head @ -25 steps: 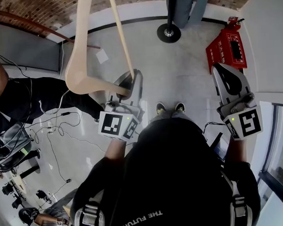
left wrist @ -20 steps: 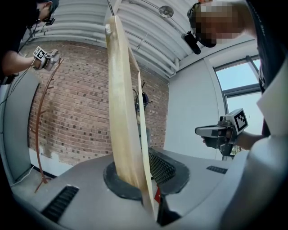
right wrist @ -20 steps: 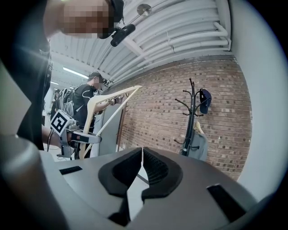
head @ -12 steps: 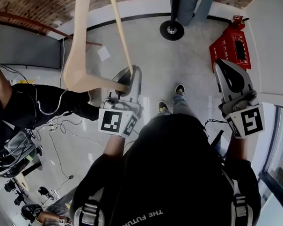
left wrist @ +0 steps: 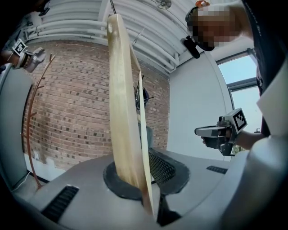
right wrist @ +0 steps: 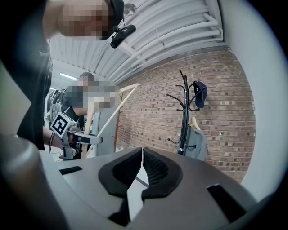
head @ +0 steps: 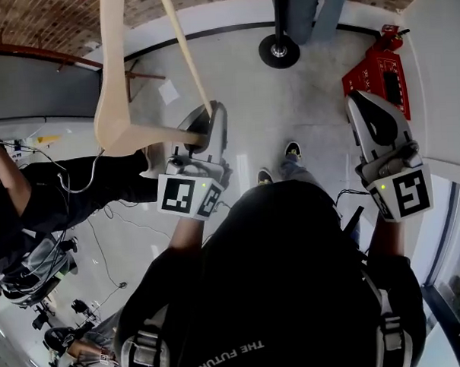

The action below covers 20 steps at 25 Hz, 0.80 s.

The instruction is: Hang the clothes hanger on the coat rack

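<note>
The room was bright and evenly lit. The pale floor (head: 287,108) carried a soft sheen and only faint shadows. Daylight washed out the window (left wrist: 245,72) at the right. Every view bowed strongly toward its edges, and both gripper views darkened at the corners. Near the lens, the clothes hanger (left wrist: 123,112) looked soft.

Hanger (head: 108,93) in left gripper (head: 212,117), left of coat rack (head: 279,49). Rack ahead, before brick wall (head: 48,19). Right gripper (head: 361,102) right of rack.
</note>
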Motion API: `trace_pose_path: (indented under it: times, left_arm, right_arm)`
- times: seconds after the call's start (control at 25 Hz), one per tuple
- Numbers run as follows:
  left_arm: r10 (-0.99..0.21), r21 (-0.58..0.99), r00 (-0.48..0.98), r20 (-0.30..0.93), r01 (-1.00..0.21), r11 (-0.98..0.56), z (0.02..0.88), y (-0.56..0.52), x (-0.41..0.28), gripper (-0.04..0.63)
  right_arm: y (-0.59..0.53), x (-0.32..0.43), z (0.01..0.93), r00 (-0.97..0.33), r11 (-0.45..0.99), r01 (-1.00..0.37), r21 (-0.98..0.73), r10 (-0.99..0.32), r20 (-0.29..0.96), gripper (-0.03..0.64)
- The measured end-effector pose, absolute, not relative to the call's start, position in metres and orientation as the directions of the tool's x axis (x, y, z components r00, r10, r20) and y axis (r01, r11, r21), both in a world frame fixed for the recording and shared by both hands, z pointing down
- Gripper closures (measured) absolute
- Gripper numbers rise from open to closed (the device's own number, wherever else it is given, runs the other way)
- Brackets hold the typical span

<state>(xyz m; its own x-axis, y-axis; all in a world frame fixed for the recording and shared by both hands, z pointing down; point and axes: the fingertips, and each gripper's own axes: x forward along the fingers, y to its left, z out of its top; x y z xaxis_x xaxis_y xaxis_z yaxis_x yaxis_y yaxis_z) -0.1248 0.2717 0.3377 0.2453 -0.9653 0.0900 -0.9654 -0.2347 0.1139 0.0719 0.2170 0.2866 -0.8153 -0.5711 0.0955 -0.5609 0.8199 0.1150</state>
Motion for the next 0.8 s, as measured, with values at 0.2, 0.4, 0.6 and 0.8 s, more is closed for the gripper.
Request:
trace_pose_path:
  times: [0.2,0.4,0.6,0.8]
  left_arm:
    - [-0.966,0.139,0.239,0.098,-0.965,-0.224,0.342,0.228,-0.104,0.55]
    - [-0.968,0.143,0.23,0.099,-0.966,-0.215,0.338,0.197,-0.087,0.55]
    - [-0.969,0.141,0.222,0.106,-0.968,-0.206,0.337,0.183,-0.078,0.55]
    - [-0.966,0.126,0.23,0.117,-0.968,-0.215,0.34,0.167,-0.076,0.549]
  right_arm:
    - [0.173,0.096,0.295,-0.82,0.825,-0.556,0.101,-0.564,0.095,0.595]
    - [0.141,0.115,0.297,-0.826,0.829,-0.555,0.066,-0.559,0.08,0.595]
    - [0.123,0.124,0.294,-0.832,0.834,-0.55,0.045,-0.552,0.055,0.595]
    - [0.109,0.122,0.3,-0.837,0.839,-0.542,0.046,-0.544,0.063,0.595]
